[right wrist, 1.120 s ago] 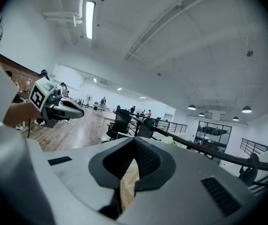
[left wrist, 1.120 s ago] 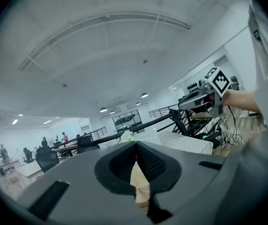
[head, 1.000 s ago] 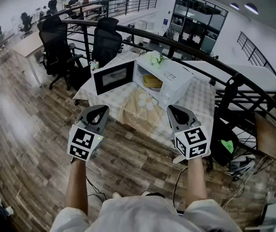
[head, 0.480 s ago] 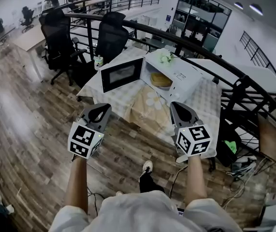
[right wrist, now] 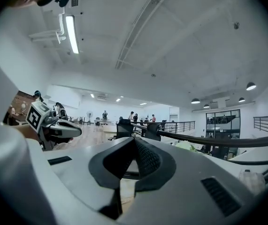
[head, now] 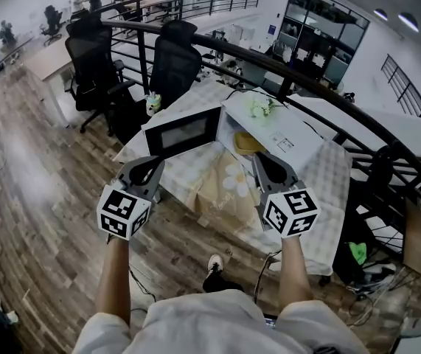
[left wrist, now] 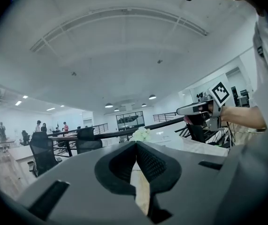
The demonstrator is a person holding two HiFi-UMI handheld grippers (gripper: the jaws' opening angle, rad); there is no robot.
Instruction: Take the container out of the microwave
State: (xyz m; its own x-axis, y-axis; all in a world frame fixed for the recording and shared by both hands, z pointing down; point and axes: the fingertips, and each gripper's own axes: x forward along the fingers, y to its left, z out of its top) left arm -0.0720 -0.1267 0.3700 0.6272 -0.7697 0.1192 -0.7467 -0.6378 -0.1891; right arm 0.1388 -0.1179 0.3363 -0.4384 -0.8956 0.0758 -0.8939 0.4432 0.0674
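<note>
The white microwave (head: 273, 129) stands on a cloth-covered table (head: 326, 198), its dark-windowed door (head: 183, 133) swung open to the left. A yellowish container (head: 248, 144) shows inside the cavity. My left gripper (head: 151, 164) hovers before the door, shut with nothing in it; its tips (left wrist: 136, 144) meet. My right gripper (head: 261, 161) hangs just in front of the cavity, partly covering the container, also shut and empty, pads together (right wrist: 134, 140). Each gripper view shows the other gripper: the right gripper (left wrist: 200, 108) and the left gripper (right wrist: 58, 128).
White flowers (head: 261, 106) sit on top of the microwave. A black curved railing (head: 310, 78) runs behind the table, with two black office chairs (head: 173, 62) beyond it. A small cup (head: 153, 104) stands at the table's far left corner. Wooden floor lies below and left.
The person has walked towards the table: the microwave is nearer and both grippers have moved forward to it, side by side, still shut.
</note>
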